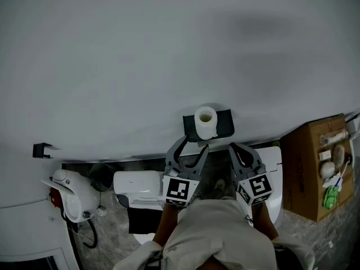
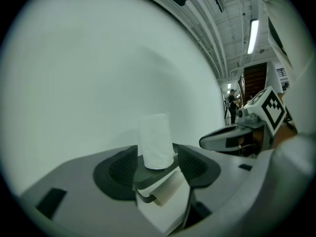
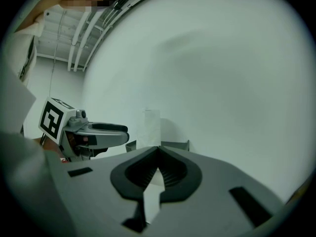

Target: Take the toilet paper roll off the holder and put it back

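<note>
Toilet paper roll (image 1: 206, 121) upright on the dark holder (image 1: 225, 122), right up against the pale wall (image 1: 140, 66). Back on its perch, hollow core facing up in the head view.

Left hand-held gripper (image 1: 195, 143) just below the holder, released: jaws standing apart, pads off the paper. From the left gripper view, roll (image 2: 155, 141) on end on the holder's dark plate (image 2: 157, 176), base sitting between the two open pads, close on either side but not pinched. Under the plate, a pale curled piece, hard to make out.

Right hand-held gripper (image 1: 235, 148) just beside the left one, off to the roll's right and a little lower. Clenched, tips meeting, nothing between them. From the right gripper view, roll (image 3: 151, 127) straight ahead beyond the closed tips, well clear of them.

Over on the right, a cardboard box (image 1: 306, 167) on the floor. Far left on the wall, a small black bracket (image 1: 41, 149).
</note>
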The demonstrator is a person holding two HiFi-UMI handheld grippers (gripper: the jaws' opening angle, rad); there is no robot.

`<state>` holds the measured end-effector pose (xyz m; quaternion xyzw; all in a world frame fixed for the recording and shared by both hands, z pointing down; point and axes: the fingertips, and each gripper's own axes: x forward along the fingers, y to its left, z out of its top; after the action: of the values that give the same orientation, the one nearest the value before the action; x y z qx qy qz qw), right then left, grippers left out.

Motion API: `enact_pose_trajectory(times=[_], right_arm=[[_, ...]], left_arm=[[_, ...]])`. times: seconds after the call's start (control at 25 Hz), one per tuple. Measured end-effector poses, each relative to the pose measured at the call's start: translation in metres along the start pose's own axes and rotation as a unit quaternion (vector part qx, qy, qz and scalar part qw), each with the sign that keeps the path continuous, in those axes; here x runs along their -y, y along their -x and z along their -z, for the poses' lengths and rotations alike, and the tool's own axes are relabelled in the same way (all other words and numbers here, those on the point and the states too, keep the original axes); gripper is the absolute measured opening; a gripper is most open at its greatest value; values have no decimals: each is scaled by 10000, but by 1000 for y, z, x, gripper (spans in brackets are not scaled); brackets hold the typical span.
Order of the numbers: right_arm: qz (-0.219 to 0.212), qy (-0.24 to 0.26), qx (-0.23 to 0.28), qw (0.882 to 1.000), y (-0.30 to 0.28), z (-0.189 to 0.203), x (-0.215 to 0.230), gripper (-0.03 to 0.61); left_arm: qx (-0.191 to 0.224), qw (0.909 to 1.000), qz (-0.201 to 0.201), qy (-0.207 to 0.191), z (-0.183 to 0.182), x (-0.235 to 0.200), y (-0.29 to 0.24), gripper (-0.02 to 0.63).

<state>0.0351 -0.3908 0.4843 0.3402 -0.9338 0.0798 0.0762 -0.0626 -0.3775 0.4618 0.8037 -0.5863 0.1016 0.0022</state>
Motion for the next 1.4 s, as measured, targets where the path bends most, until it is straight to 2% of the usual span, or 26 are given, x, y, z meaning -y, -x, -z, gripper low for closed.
enact_pose_trajectory(times=[0.72, 1.4], right_arm=[[-128, -19, -51, 9999, -12, 2, 23, -3], [-210, -69, -69, 9997, -23, 1, 34, -3]], left_arm=[[-62, 9998, -89, 139, -5, -4, -36, 322], [-403, 9991, -111, -1, -1, -8, -59, 331]])
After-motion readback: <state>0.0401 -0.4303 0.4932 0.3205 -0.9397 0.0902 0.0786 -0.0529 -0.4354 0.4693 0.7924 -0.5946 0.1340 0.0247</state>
